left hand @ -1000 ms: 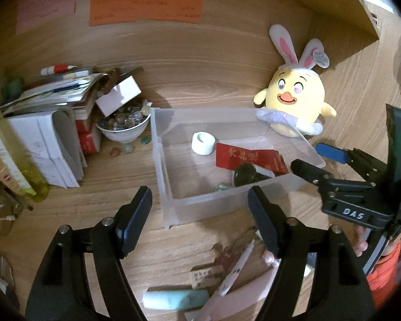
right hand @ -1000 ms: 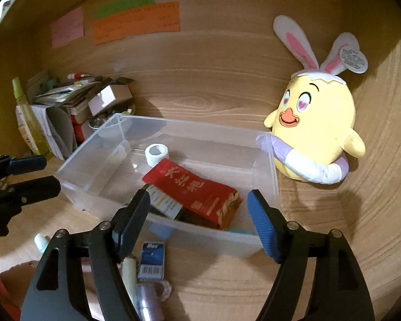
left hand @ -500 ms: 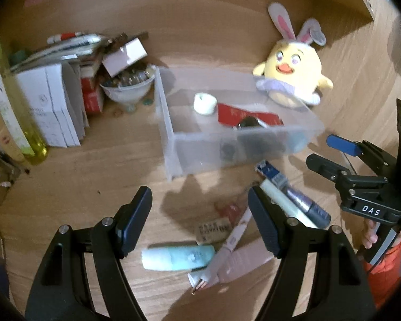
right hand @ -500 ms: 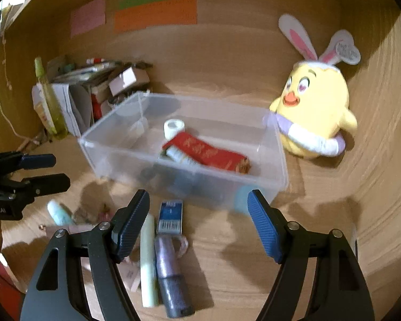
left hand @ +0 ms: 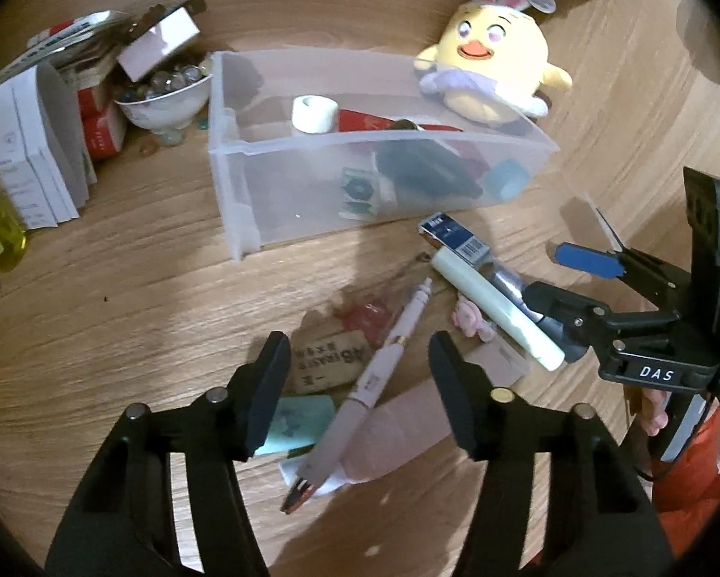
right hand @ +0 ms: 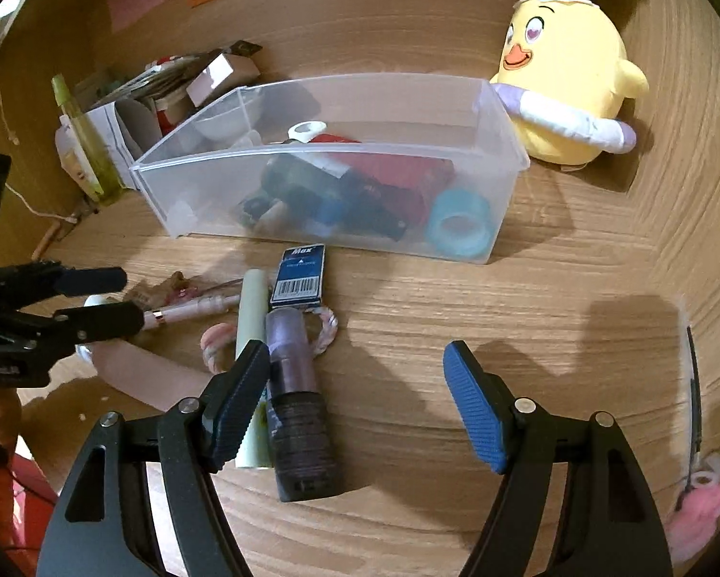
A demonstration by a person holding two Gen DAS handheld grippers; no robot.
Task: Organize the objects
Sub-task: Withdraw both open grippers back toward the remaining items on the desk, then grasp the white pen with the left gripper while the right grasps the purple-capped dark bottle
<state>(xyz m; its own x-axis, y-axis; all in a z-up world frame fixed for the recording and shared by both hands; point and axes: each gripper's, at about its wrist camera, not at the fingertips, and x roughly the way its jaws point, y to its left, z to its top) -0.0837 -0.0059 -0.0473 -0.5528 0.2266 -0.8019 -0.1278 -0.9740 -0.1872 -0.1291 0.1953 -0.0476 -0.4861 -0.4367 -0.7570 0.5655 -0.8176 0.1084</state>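
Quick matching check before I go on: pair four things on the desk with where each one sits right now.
Things:
1. white tape roll
2. pale pink pen
3. yellow plush chick with rabbit ears
4. dark blue box with a barcode

Places:
A. between the open fingers of the left tool, on the desk
B. on the desk just outside the clear plastic bin's front wall
C. inside the clear bin
D. against the bin's far right corner

Pairs: 1-C, 2-A, 3-D, 4-B
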